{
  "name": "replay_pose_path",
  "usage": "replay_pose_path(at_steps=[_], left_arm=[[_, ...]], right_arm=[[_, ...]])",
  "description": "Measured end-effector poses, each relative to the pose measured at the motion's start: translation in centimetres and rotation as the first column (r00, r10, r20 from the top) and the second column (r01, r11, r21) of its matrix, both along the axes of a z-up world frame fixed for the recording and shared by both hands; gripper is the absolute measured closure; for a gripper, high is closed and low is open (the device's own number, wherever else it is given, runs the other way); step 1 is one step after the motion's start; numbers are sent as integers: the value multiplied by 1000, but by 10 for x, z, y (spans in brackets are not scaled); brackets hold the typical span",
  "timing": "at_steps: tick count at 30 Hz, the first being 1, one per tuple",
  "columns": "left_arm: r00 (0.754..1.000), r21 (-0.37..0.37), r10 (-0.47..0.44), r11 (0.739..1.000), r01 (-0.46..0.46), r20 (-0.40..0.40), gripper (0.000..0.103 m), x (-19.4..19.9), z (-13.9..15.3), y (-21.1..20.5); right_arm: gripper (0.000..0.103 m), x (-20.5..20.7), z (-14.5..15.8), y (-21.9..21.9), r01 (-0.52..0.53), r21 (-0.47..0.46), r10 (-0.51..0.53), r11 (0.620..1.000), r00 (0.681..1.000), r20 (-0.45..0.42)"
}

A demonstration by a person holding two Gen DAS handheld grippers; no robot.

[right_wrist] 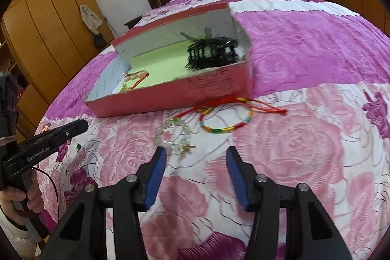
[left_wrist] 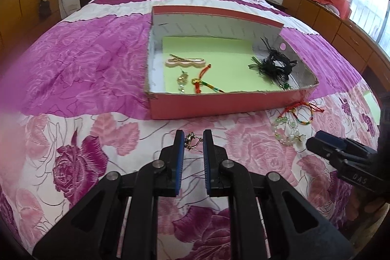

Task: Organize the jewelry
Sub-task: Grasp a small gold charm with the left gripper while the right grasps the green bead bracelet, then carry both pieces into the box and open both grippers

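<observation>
We have the left gripper (left_wrist: 193, 138) pinched shut on a small gold earring (left_wrist: 191, 140), lifted clear of the floral bedspread (left_wrist: 97, 143) and aimed at the pink box (left_wrist: 219, 102) just ahead — a tight pinch at the fingertips is what so slight a piece seems to need. The box already holds a hair clip (left_wrist: 186, 62), a matching earring (left_wrist: 182, 80), a braided cord (left_wrist: 207, 84) and a black hair tie (left_wrist: 275, 65), so it looks like our sorting place. Our right gripper (right_wrist: 196, 157) stands open and empty, just short of the clear bead bracelet (right_wrist: 174, 137) — beside it the rainbow bracelet (right_wrist: 225, 120) waits on the bedspread, touching the box's front wall.
</observation>
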State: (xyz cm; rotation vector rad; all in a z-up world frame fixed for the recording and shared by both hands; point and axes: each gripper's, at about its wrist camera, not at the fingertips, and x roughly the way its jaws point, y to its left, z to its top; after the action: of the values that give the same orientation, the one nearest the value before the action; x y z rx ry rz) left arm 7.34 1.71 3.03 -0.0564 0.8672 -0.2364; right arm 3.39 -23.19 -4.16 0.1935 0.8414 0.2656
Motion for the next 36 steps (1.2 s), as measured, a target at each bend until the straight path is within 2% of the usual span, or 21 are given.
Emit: replay_pose_path(at_steps=[11, 13, 16, 19, 20, 27, 36], left_arm=[[999, -32, 33, 999, -32, 5, 96, -1, 1, 16], [999, -37, 32, 999, -32, 5, 96, -1, 1, 16], [1000, -43, 29, 999, -29, 7, 96, -2, 3, 16], [1000, -50, 28, 998, -28, 10, 96, -3, 4, 17], [1000, -54, 28, 998, -28, 9, 96, -3, 5, 18], [1000, -65, 14, 998, -13, 26, 97, -5, 17, 18], [995, -68, -21, 997, 27, 97, 96, -1, 53, 16]], right_arm=[[49, 25, -10, 22, -2, -48, -1, 999, 999, -51], [57, 27, -11, 26, -6, -69, 3, 998, 999, -45], [76, 28, -11, 31, -11, -101, 7, 995, 999, -42], [78, 25, -11, 33, -23, -107, 20, 994, 999, -31], [89, 23, -10, 33, -26, -113, 24, 993, 999, -27], [89, 8, 3, 37, -57, -114, 58, 992, 998, 11], [89, -7, 44, 45, -86, -113, 100, 990, 987, 124]])
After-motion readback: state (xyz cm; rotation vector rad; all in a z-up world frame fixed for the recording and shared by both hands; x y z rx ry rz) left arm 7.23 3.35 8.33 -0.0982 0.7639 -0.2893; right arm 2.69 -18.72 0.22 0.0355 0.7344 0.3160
